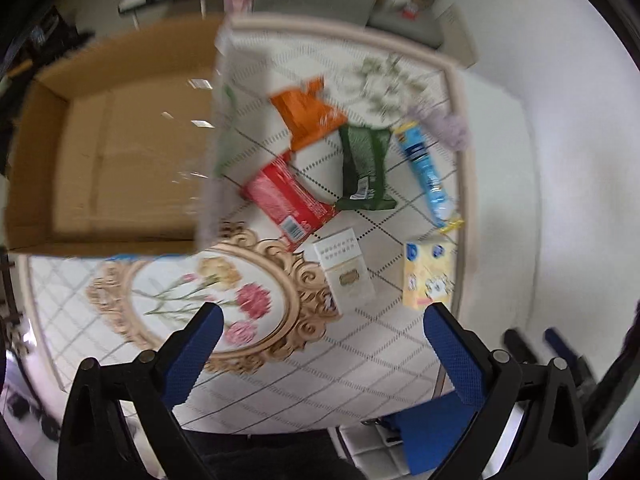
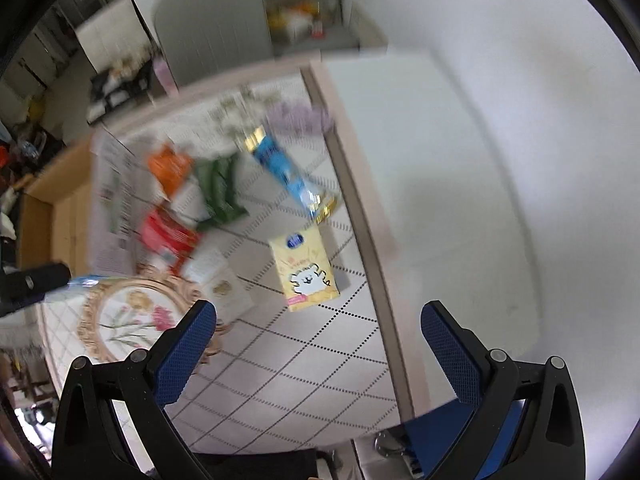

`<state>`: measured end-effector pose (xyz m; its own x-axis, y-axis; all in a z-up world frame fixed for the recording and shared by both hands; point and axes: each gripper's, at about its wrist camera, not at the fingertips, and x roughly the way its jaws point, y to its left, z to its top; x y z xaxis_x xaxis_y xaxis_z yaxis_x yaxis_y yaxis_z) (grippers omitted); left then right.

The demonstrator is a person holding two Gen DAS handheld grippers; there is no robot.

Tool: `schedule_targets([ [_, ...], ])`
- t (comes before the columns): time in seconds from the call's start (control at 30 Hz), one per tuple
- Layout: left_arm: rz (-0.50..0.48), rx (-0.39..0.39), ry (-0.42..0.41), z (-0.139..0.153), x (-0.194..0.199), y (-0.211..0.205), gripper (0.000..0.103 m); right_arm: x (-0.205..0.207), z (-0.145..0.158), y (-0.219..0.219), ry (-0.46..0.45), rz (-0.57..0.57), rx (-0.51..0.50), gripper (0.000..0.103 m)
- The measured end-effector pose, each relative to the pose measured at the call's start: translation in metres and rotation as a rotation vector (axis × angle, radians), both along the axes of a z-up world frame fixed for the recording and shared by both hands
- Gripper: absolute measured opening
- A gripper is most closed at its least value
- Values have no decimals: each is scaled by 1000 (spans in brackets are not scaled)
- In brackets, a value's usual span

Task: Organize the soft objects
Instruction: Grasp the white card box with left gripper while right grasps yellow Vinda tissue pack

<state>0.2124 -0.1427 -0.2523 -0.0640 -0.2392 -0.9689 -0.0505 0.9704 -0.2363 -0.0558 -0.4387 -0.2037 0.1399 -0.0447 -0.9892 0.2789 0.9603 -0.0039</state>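
Note:
Several soft packs lie on a patterned cloth on the table (image 1: pixel 360 360): an orange pack (image 1: pixel 310 116), a red pack (image 1: pixel 288 200), a green pack (image 1: pixel 364 168), a blue pack (image 1: pixel 426 172), a white tissue pack (image 1: pixel 346 270) and a yellow tissue pack (image 1: pixel 428 274). The yellow pack (image 2: pixel 306 274) and blue pack (image 2: pixel 290 172) also show in the blurred right wrist view. My left gripper (image 1: pixel 322 320) is open and empty above the cloth. My right gripper (image 2: pixel 318 318) is open and empty, just short of the yellow pack.
An open cardboard box (image 1: pixel 112 160) stands at the table's left, its inside bare. The table's right edge (image 2: pixel 360 240) runs beside a white wall. A grey chair (image 2: pixel 208 20) with items stands beyond the table. The right gripper's fingers (image 1: pixel 560 344) show at the left view's lower right.

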Motion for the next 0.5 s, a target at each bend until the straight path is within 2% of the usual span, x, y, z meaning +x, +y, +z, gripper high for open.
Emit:
schedule_targets([
  [0.1, 38, 32, 97, -53, 30, -15, 88, 23, -61, -15, 83, -27, 63, 99],
  [0.13, 55, 42, 126, -68, 35, -16, 79, 29, -79, -19, 103, -40, 93, 96],
  [0.17, 68, 60, 157, -83, 40, -19, 74, 33, -92, -21, 120, -60, 116, 94],
  [0.2, 75, 69, 179, -94, 45, -22, 72, 35, -102, -23, 134, -72, 127, 94],
  [0.3, 114, 90, 221, -122, 56, -24, 72, 44, -122, -25, 150, -90, 163, 94],
  [0.5, 172, 110, 283, -156, 66, -22, 72, 52, -141, -18, 197, -58, 195, 94],
])
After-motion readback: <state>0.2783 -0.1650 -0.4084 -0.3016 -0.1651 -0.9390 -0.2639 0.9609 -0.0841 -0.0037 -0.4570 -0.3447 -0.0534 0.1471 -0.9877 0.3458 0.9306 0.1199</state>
